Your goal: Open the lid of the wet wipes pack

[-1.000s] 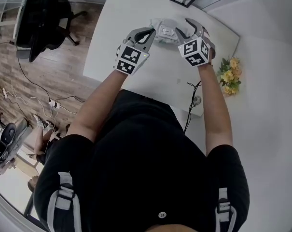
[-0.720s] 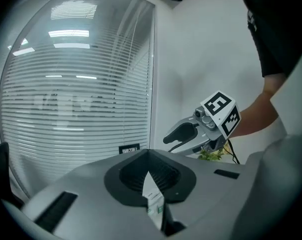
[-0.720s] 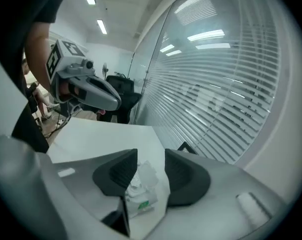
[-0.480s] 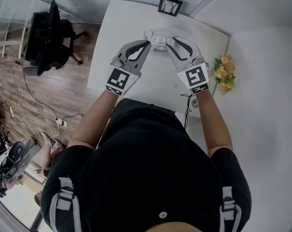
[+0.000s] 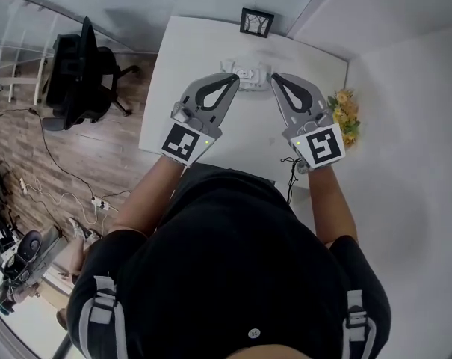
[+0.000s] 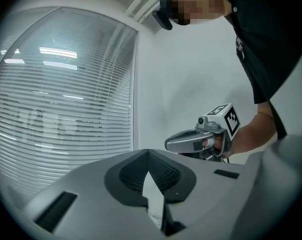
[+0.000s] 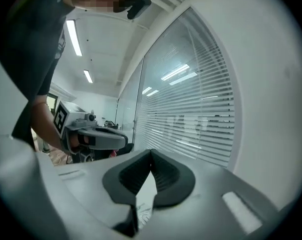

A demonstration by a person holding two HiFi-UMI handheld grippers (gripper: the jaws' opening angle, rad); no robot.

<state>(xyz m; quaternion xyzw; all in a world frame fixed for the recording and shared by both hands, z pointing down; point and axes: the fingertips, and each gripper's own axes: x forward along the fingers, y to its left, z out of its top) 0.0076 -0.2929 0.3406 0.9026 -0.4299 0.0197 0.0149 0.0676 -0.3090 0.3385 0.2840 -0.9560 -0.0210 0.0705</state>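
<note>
The wet wipes pack, white and crinkled, lies on the white table near its far edge. Whether its lid stands open is too small to tell. Both grippers are lifted off the table and point roughly level, tips towards each other above the pack. My left gripper is shut, with nothing between its jaws. My right gripper is shut and empty too. In the left gripper view the jaws meet at the tip and the right gripper shows beyond. The right gripper view shows closed jaws and the left gripper.
A small black picture frame stands at the table's far edge. Yellow flowers sit at the right edge, with a cable hanging off the near side. A black office chair stands on the wooden floor to the left.
Both grippers have risen from beside the pack and drawn back towards the person. The right jaws, open a second ago, have closed. The pack stays on the table.
</note>
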